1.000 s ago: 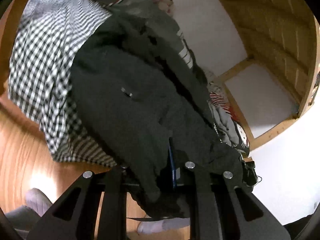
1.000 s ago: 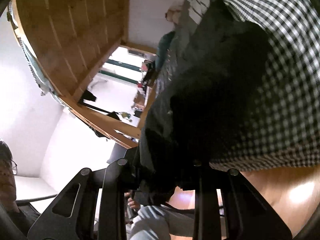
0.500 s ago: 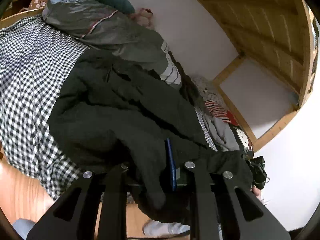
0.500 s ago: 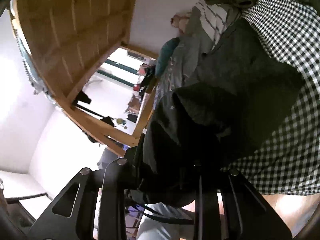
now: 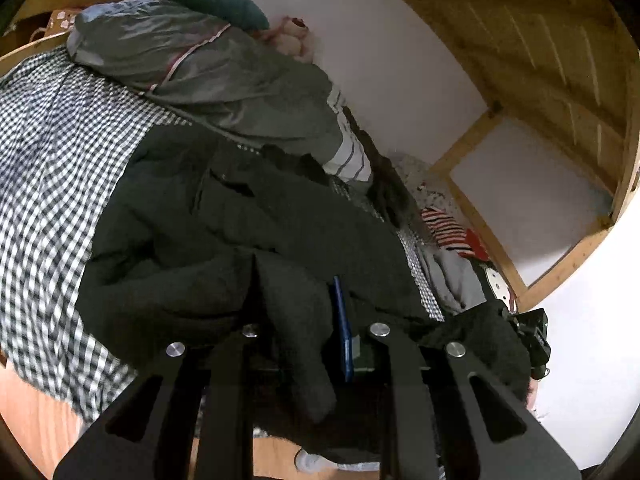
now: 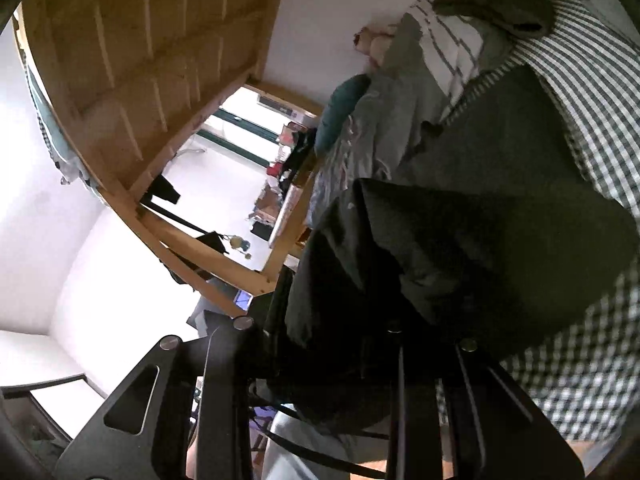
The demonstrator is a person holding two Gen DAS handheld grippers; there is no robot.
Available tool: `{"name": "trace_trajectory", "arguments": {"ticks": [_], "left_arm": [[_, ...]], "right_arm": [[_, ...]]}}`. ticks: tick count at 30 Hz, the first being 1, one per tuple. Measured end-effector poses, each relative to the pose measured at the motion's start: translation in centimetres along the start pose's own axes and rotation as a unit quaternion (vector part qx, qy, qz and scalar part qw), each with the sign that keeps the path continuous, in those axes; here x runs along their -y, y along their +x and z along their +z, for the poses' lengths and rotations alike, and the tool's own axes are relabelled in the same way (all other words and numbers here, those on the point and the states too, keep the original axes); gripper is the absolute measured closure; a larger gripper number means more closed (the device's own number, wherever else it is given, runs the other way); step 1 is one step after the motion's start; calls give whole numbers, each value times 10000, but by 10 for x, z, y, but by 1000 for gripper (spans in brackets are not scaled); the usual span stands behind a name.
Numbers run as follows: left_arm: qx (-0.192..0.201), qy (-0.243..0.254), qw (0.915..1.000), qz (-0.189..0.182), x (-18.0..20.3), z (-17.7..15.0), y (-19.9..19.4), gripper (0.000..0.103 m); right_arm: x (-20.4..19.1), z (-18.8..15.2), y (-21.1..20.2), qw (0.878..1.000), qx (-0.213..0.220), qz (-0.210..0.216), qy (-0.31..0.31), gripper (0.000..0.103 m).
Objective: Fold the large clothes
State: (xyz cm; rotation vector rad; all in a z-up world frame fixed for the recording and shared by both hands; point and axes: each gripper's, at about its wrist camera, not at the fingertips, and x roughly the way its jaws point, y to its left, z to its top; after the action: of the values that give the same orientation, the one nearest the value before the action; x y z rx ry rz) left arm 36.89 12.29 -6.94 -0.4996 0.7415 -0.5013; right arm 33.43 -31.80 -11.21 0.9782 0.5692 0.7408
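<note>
A large dark green-black coat (image 5: 208, 240) lies spread on the black-and-white checked bed cover (image 5: 44, 168). My left gripper (image 5: 308, 340) is shut on the coat's near edge, with dark cloth bunched between its fingers. The other gripper (image 5: 532, 340) shows at the right of the left wrist view, holding the same edge. In the right wrist view my right gripper (image 6: 320, 344) is shut on the coat (image 6: 480, 248), whose near part is lifted and doubled over the rest on the checked cover (image 6: 592, 120).
A grey shiny quilt (image 5: 224, 72) and a teal pillow (image 5: 224, 0) lie at the bed's far side by the white wall. Striped and patterned clothes (image 5: 452, 232) are piled at the right. A wooden bunk frame (image 6: 132, 64) is overhead. Wood floor lies below.
Both grippers have lifted the coat's near edge and carried it forward over the bed; the views tilted up from the floor, and the coat now folds over itself.
</note>
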Motion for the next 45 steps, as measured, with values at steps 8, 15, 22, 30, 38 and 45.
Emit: {"name": "trace_trajectory", "arguments": {"ticks": [8,15,22,30,38,45], "left_arm": [[149,138,9998,-10,-1,48,19,86],[338,183,9992,114,-4,99,41,86],[406,229,9984,313,-13,158,76,86],[174,182,9984,508,-40,213,136,86],[-634,-510,9935,800,-95,252,217,83],[-1150,-930,9864,718,-127,275,255,80]], "right_arm": [[-3,54,31,9996,89,266,-104,76],[2,110,58,9990,323,298,-75,76],[20,173,92,9985,538,65,-4,76],[67,234,146,9973,597,-365,219,76],[134,287,221,9853,120,-1572,656,74],[176,323,268,9634,-430,-2401,1112,73]]}}
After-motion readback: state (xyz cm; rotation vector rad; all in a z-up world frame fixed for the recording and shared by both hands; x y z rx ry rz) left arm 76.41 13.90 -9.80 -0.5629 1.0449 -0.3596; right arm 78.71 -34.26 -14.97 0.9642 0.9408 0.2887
